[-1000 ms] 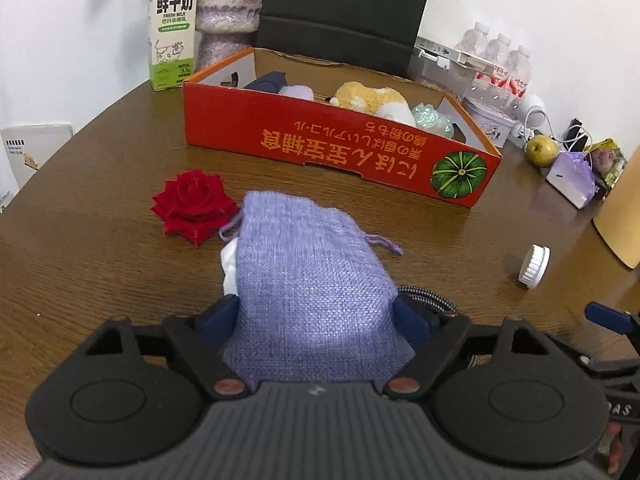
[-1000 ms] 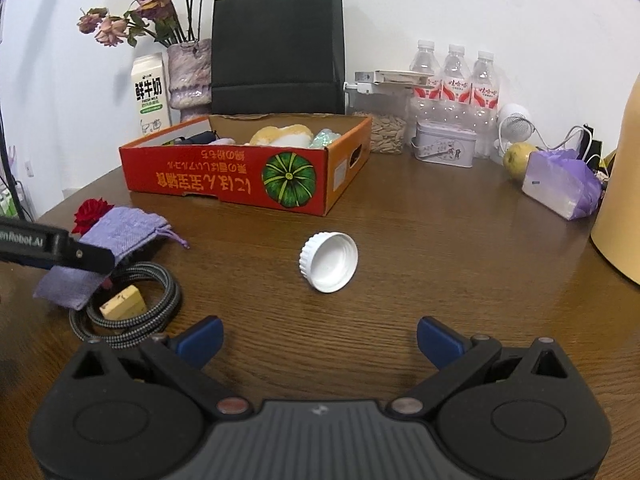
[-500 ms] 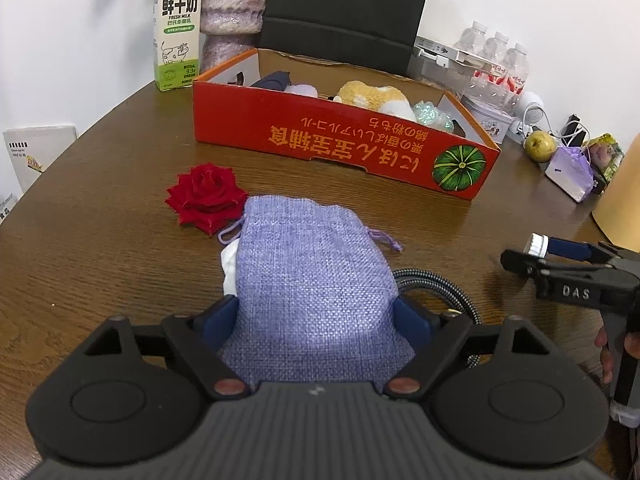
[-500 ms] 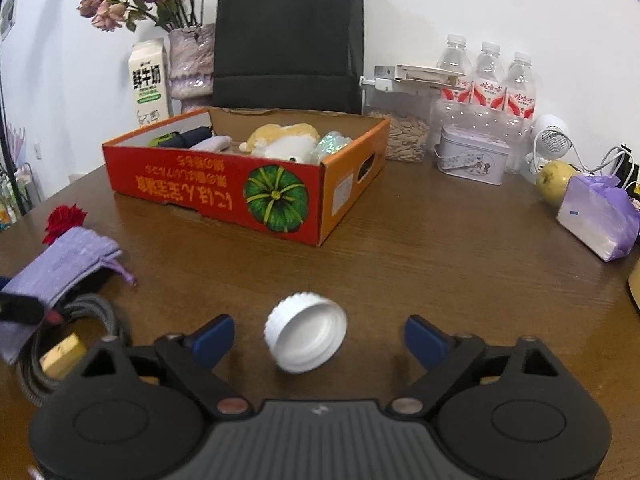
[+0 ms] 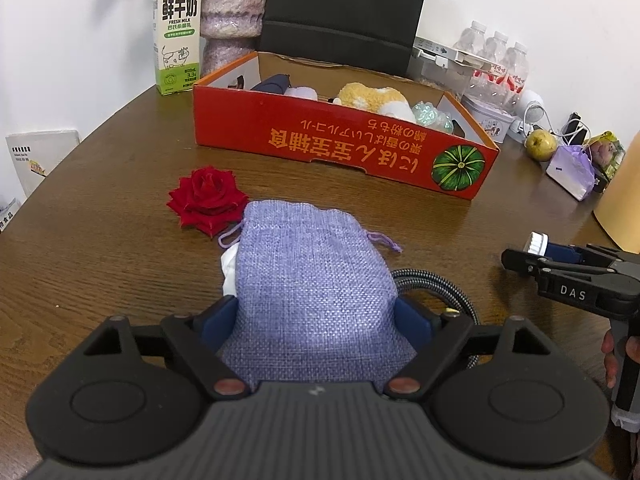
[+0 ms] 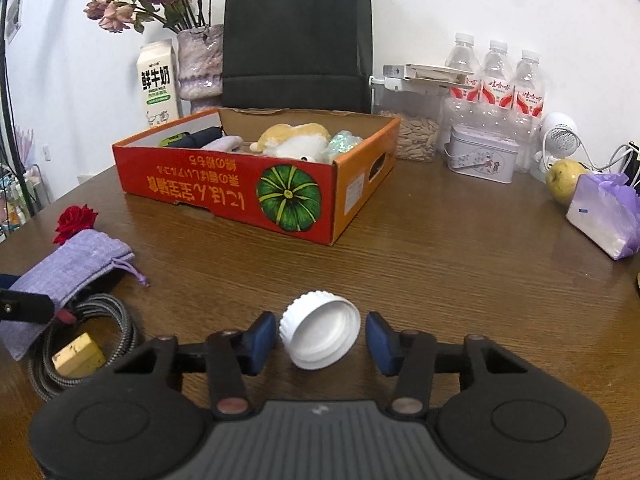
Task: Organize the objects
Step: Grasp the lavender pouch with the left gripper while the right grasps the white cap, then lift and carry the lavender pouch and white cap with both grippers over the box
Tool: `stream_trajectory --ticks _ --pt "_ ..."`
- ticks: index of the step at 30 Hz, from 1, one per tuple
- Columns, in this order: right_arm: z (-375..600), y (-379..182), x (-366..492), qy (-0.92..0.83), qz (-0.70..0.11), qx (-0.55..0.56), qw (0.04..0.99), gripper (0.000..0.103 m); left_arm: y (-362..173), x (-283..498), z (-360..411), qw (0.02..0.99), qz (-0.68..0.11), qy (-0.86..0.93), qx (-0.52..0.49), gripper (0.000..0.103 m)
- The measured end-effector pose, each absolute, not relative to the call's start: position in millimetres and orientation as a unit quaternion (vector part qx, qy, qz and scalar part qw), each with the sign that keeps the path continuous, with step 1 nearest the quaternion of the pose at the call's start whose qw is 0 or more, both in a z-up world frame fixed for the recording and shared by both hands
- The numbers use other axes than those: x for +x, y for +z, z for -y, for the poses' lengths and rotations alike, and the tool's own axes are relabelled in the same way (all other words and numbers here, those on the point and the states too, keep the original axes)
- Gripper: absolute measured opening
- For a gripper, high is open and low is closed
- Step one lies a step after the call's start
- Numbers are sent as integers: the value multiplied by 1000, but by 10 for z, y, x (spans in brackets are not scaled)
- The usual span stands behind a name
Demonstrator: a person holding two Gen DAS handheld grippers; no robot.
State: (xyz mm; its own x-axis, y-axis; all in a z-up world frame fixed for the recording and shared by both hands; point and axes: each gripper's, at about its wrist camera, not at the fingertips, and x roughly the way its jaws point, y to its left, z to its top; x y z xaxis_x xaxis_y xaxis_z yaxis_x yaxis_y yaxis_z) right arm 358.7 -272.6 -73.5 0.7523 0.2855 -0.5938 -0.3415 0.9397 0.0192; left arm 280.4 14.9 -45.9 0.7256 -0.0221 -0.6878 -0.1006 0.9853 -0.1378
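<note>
On the brown table (image 6: pixel 440 264), the right gripper (image 6: pixel 320 338) has just been closing around the white cap (image 6: pixel 320 336), pads not yet touching. Left gripper (image 5: pixel 316 322) clamps the purple pouch (image 5: pixel 312 276) near the red box (image 5: pixel 320 144).

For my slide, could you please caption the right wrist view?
Right gripper closing around a white cap on the table, red box beyond.
</note>
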Motion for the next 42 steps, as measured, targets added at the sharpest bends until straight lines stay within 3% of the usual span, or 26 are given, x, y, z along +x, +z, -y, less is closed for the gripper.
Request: stream_trajectory --ticks 6,10,13,17,21,25,27,28,32,34,36,42 --pt "2711 -717 3536 162 -303 -41 938 40 -450 2778 -138 926 -368 17 -80 86" --pt "2738 -707 3530 158 -299 -31 941 39 -437 2766 -137 927 -365 16 -80 86" --pt "2738 -702 3496 155 -297 -30 942 39 -422 2758 -140 928 -364 15 -75 76" --pt "2688 -693 3410 152 -293 -39 943 39 -409 2698 -191 929 -364 0 -64 55" --pt "2603 -686 3283 160 -289 -45 943 40 -398 2576 -332 930 -365 -12 -50 45" --pt "2493 -668 3145 164 -280 -57 944 40 -390 2455 -502 929 -367 -14 -44 48" --pt "2442 -664 3103 163 -281 -60 944 40 -400 2416 -542 930 -365 -11 -39 64" --pt "2422 -663 3085 161 -281 -61 944 40 -408 2397 -554 931 -364 -9 -37 66" --pt "2361 -663 3028 157 -282 -60 945 40 -448 2403 -553 930 -364 -17 -43 67" --pt "2344 -660 3000 155 -281 -58 945 40 -459 2413 -529 932 -361 -13 -38 58" --pt "2335 -662 2986 151 -281 -57 946 40 -460 2407 -525 933 -359 -16 -37 40" --pt "2333 -662 2934 144 -281 -54 947 40 -378 2302 -576 940 -339 -20 -37 29"
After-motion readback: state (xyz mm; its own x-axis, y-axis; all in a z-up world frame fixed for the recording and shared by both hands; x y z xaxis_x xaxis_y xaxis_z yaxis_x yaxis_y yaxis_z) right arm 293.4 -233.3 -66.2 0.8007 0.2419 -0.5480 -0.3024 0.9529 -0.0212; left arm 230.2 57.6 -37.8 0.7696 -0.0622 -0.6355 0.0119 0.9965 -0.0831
